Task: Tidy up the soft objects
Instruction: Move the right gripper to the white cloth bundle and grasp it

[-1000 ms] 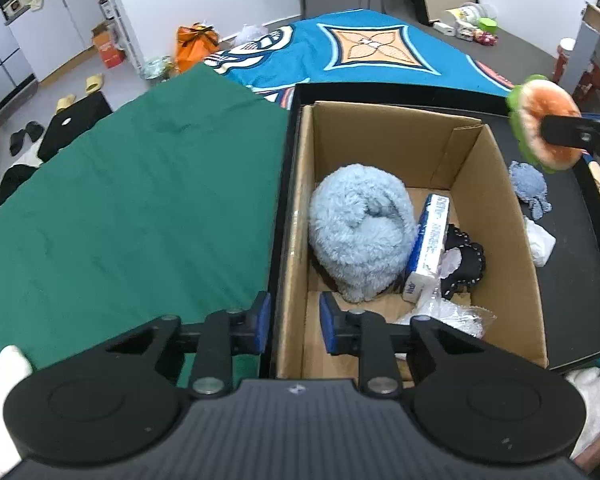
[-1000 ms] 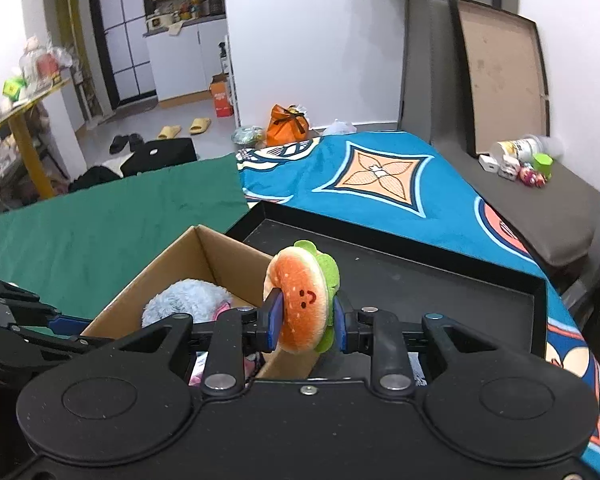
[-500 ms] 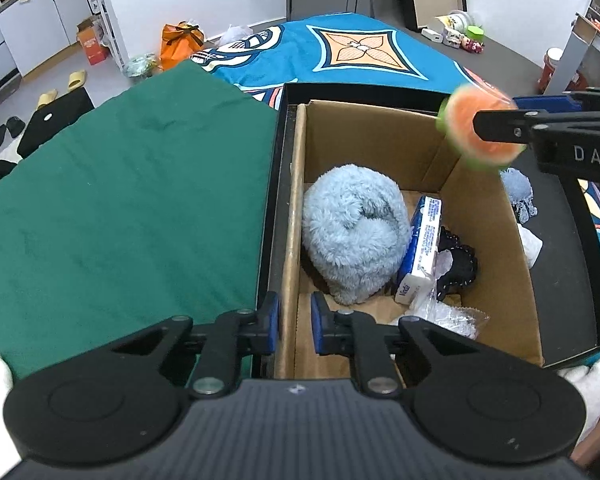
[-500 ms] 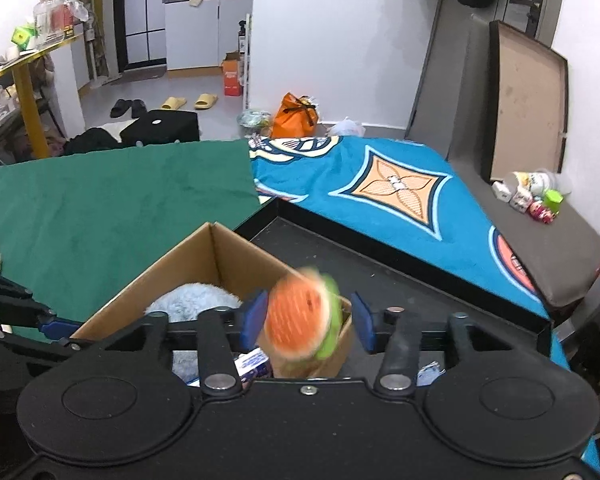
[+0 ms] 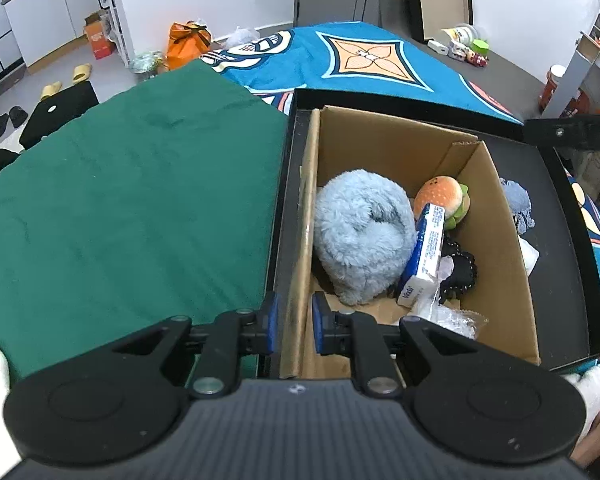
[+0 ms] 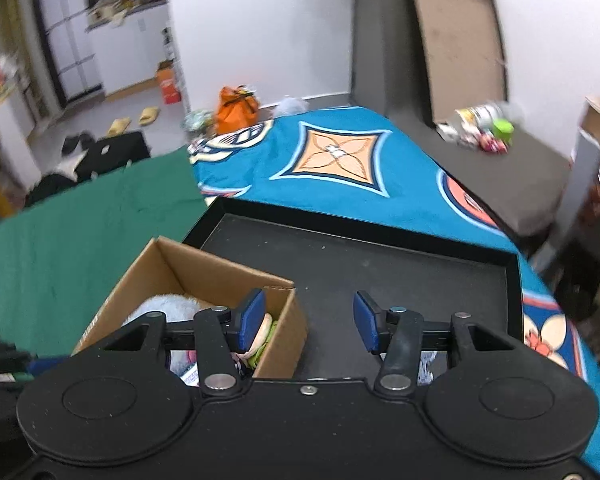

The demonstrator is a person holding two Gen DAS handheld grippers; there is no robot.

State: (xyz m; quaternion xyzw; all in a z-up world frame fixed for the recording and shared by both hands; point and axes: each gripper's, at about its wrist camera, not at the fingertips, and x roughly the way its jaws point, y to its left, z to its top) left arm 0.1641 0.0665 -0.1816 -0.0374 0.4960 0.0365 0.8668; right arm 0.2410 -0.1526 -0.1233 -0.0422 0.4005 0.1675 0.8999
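An open cardboard box [image 5: 396, 148] stands in a black tray [image 5: 560, 264]. Inside it lie a fluffy light-blue plush [image 5: 360, 236], a burger plush [image 5: 440, 196] against the far right wall, a blue-and-white tissue pack [image 5: 424, 256] and a black frilly item [image 5: 462, 268]. My left gripper [image 5: 293, 322] is shut on the box's near left wall. In the right wrist view my right gripper [image 6: 310, 320] hovers open and empty above the box's [image 6: 220, 272] right corner, with the burger plush [image 6: 265, 330] below its left finger.
A small grey-blue plush [image 5: 518, 200] and a white soft item [image 5: 530, 256] lie on the tray, right of the box. A green cloth [image 5: 140, 208] covers the surface to the left and a patterned blue cloth [image 6: 340, 160] lies beyond the tray.
The right gripper opened and let go of the burger plush, which dropped into the box. The left gripper closed further on the box wall.
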